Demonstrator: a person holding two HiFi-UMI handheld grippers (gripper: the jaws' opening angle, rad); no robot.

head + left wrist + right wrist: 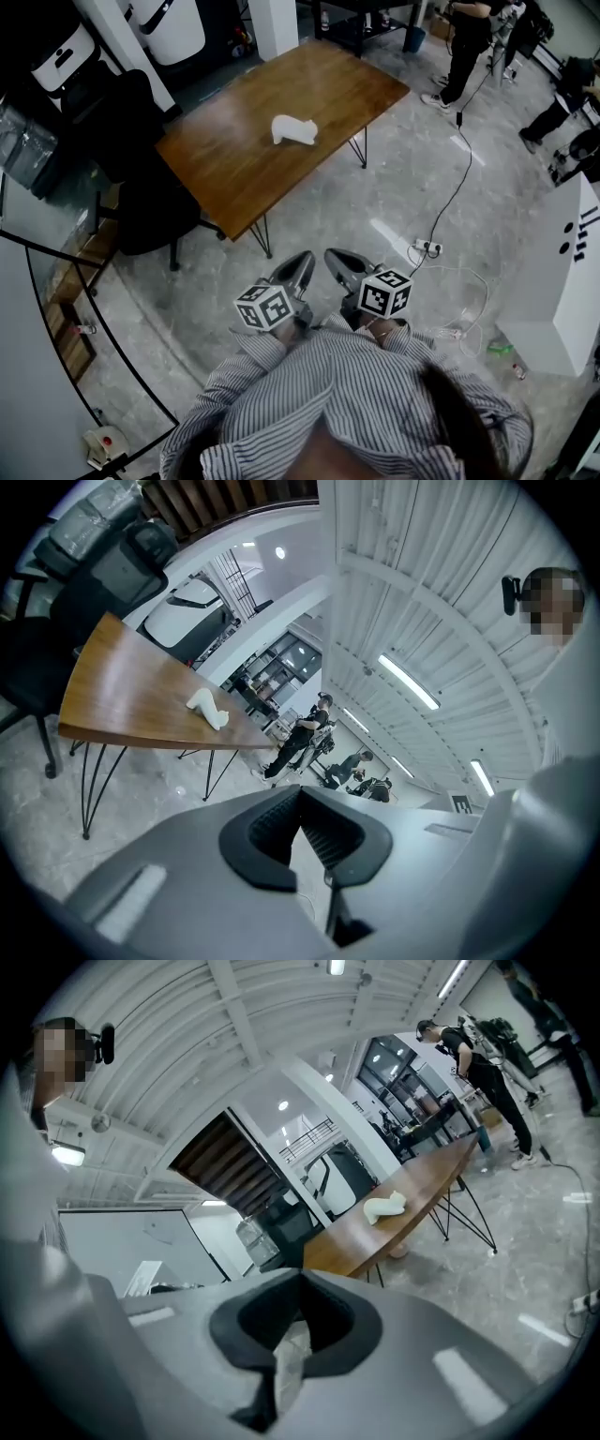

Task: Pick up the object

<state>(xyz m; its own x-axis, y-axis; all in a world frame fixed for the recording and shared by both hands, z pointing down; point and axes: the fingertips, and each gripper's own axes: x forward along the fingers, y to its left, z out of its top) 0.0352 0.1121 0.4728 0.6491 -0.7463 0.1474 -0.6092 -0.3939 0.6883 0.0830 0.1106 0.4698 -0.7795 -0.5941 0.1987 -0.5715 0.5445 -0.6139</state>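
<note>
A white, lumpy object point(294, 129) lies near the middle of a wooden table point(225, 178) with thin black legs. Both grippers are held close to the person's chest, well short of the table and over the floor. The left gripper point(302, 262) points toward the table with its jaws shut and nothing between them. Beside it, the right gripper point(336, 258) is also shut and empty. The left gripper view shows the object point(208, 709) far off on the table point(122, 696). In the right gripper view the object point(384, 1207) rests on the table point(361, 1234) in the distance.
A black office chair point(141, 178) stands at the table's left side. A power strip with a long cable point(427, 247) lies on the floor to the right. A white cabinet point(562, 291) stands at far right. Several people point(464, 47) stand beyond the table.
</note>
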